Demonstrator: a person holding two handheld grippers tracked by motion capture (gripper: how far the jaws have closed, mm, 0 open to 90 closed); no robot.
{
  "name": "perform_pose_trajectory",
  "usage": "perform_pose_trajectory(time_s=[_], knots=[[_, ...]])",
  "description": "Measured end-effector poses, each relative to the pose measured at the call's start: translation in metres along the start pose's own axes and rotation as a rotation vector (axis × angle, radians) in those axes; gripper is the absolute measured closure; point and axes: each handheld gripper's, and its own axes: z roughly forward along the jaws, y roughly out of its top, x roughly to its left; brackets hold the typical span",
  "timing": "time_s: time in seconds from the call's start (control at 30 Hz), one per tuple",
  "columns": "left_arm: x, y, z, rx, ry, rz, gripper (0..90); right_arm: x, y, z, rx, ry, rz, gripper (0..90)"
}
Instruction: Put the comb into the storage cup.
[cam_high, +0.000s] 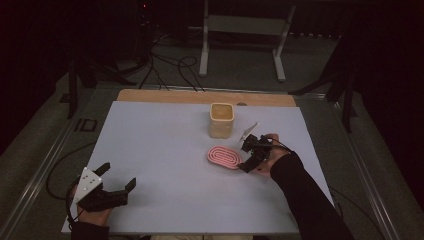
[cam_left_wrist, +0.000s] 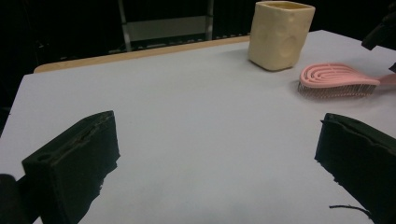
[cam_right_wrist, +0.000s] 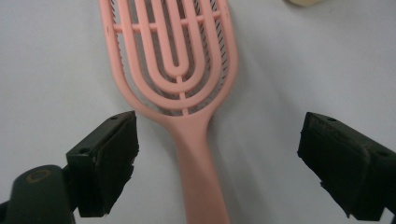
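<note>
The right gripper (cam_right_wrist: 217, 161) hangs wide open astride the handle of the pink hairbrush (cam_right_wrist: 175, 70), which lies flat ahead of it, bristles probably down. Closing off-centre could skid the slim handle sideways toward the cream cup (cam_high: 221, 120) just beyond

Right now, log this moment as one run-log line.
right gripper: open, jaws astride pink hairbrush handle, not closed | left gripper: open, idle on table | cream cup: upright beyond brush
</note>
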Motion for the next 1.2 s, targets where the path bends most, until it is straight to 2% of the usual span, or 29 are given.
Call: perform_pose_trajectory(time_s=[0.03,0.37,0.63,0.87,1.0,1.2], knots=[[0.0,0.0,0.0,0.0,0.0,0.0,0.0,0.001,0.0,0.001,0.004,0.004,0.007,12.5],[-0.001,0.0,0.001,0.003,-0.006,0.0,0.0,0.002,0.0,0.013,0.062,0.036,-0.034,17.9],[-0.001,0.0,0.002,0.01,-0.008,0.003,0.0,0.003,-0.002,0.021,0.101,0.075,-0.059,32.1],[-0.001,0.0,0.002,0.013,-0.01,0.004,0.0,0.003,-0.002,0.027,0.138,0.11,-0.069,50.2],[-0.001,0.0,0.002,0.013,-0.011,0.003,0.0,0.002,-0.002,0.03,0.149,0.126,-0.063,57.2],[-0.002,0.0,0.002,0.016,-0.012,0.005,0.0,-0.002,-0.002,0.034,0.158,0.155,-0.057,62.1]])
